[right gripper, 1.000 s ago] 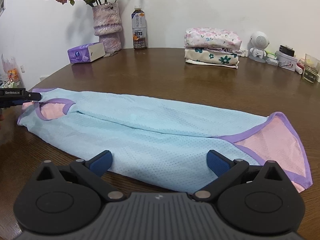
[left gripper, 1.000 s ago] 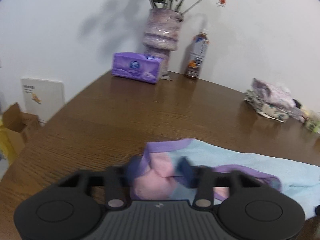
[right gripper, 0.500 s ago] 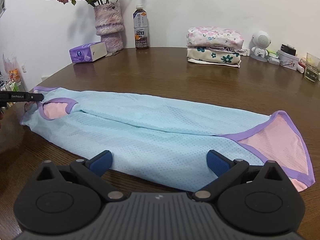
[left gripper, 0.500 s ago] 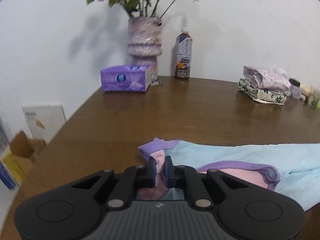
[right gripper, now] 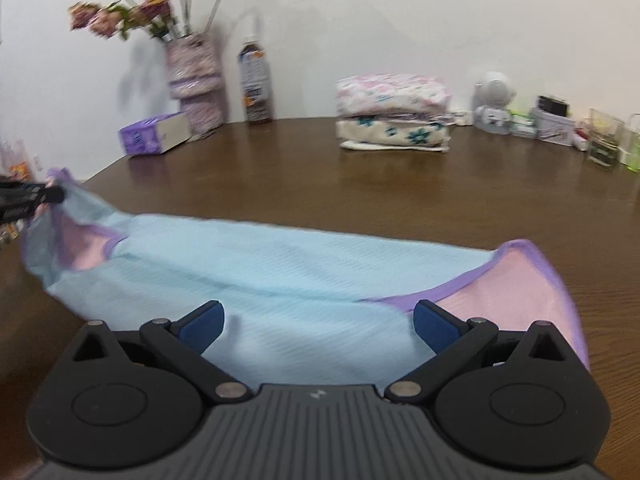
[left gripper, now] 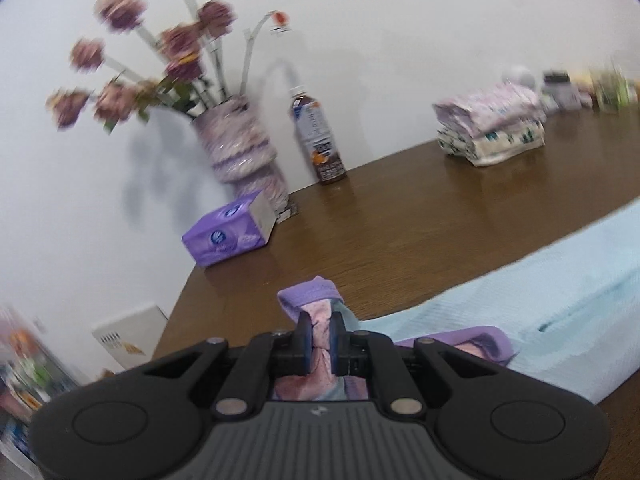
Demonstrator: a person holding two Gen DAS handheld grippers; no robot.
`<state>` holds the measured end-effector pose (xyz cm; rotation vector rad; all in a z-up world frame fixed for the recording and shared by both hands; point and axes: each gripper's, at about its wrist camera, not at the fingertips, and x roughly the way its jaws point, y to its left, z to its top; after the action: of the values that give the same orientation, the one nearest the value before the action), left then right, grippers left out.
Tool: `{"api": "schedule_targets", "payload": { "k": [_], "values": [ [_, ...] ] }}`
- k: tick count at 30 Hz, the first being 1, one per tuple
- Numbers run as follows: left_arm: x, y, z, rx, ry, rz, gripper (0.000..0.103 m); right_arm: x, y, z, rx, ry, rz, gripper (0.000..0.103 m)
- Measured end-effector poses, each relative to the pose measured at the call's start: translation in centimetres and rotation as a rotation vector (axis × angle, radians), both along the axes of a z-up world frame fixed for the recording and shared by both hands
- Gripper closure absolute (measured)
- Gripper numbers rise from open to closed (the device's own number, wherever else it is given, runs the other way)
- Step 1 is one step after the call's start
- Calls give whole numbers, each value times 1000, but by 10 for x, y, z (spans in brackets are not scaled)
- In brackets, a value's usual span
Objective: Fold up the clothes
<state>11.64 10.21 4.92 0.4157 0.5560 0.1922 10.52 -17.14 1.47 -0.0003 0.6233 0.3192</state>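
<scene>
Your left gripper (left gripper: 319, 338) has its jaws pressed together on the purple-trimmed corner of the light blue garment (right gripper: 280, 276), with a tuft of purple hem and pink lining bunched up between the blue pads. In the right wrist view that same gripper shows at nine o'clock, holding the corner raised off the wooden table (right gripper: 400, 184) while the cloth sags down from it. The rest of the garment lies stretched across the table from nine o'clock toward four o'clock, its far end showing a pink inner panel edged in purple. Your right gripper (right gripper: 318, 326) hangs just above the near edge of the garment with its jaws spread wide, and nothing sits between its blue pads (right gripper: 202, 322). Toward twelve o'clock in the right wrist view a stack of folded floral clothes (right gripper: 392, 120) rests on the table, well apart from the blue garment. At eleven o'clock stand a drink bottle (right gripper: 256, 82) and a vase of dried roses (right gripper: 194, 76), with a purple tissue pack (right gripper: 154, 134) just beside the vase. Small items, among them a white round-headed figure (right gripper: 494, 102), line the table edge at two o'clock; the left wrist view is blurred there.
</scene>
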Motion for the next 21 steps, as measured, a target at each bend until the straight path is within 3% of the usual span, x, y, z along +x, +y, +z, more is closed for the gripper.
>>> {"api": "schedule_targets", "payload": {
  "k": [7, 14, 15, 16, 19, 21],
  "values": [
    [14, -62, -29, 168, 77, -63, 96, 6, -31, -1, 64, 7, -36, 0],
    [24, -84, -54, 198, 135, -50, 90, 6, -44, -4, 103, 7, -39, 0],
    [24, -84, -52, 184, 127, -43, 86, 6, -45, -4, 109, 7, -39, 0],
    [23, -84, -50, 165, 116, -37, 72, 6, -47, -4, 112, 7, -40, 0],
    [15, -79, -35, 75, 63, -24, 43, 6, -47, -5, 113, 9, -47, 0],
    [4, -72, -20, -11, 22, -26, 40, 6, -48, -5, 108, 13, -55, 0]
  ]
}}
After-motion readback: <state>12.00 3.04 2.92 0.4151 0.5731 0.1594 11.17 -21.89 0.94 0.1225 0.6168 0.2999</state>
